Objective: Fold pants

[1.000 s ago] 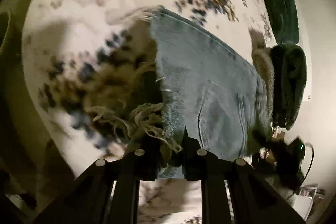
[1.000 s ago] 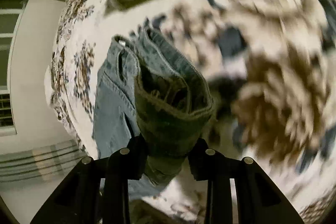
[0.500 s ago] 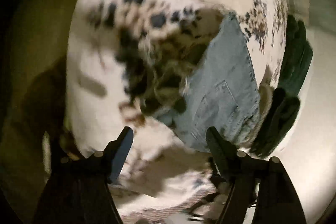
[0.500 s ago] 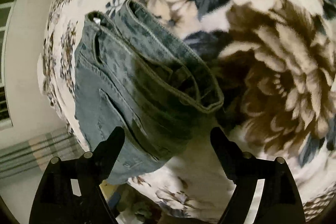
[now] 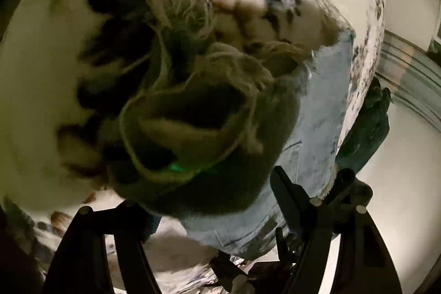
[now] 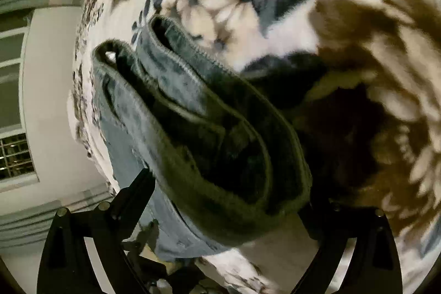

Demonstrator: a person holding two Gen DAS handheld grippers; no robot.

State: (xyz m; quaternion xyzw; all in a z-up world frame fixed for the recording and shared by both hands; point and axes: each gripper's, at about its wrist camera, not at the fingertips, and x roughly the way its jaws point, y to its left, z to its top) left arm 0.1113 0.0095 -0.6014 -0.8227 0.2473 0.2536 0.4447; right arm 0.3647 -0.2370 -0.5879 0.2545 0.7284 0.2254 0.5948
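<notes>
Light blue jeans lie folded on a floral blanket. In the left wrist view the frayed hem end [image 5: 198, 112] fills the middle, very close and blurred, with the denim [image 5: 319, 123] stretching off right. My left gripper [image 5: 209, 200] is open, its fingers spread either side of the hem end. In the right wrist view the waistband [image 6: 220, 139] gapes toward the camera. My right gripper [image 6: 228, 194] is open, its fingers either side of the waistband end.
The cream, brown and blue floral blanket [image 6: 344, 4] covers the surface. Dark green garments [image 5: 369, 123] lie beyond the jeans at the blanket's edge. A pale wall and striped curtain [image 6: 16, 216] stand past the edge.
Both grippers, shut on the jeans a second ago, opened and let go. They have since moved closer, so the hem end and the waistband now sit between the open fingers.
</notes>
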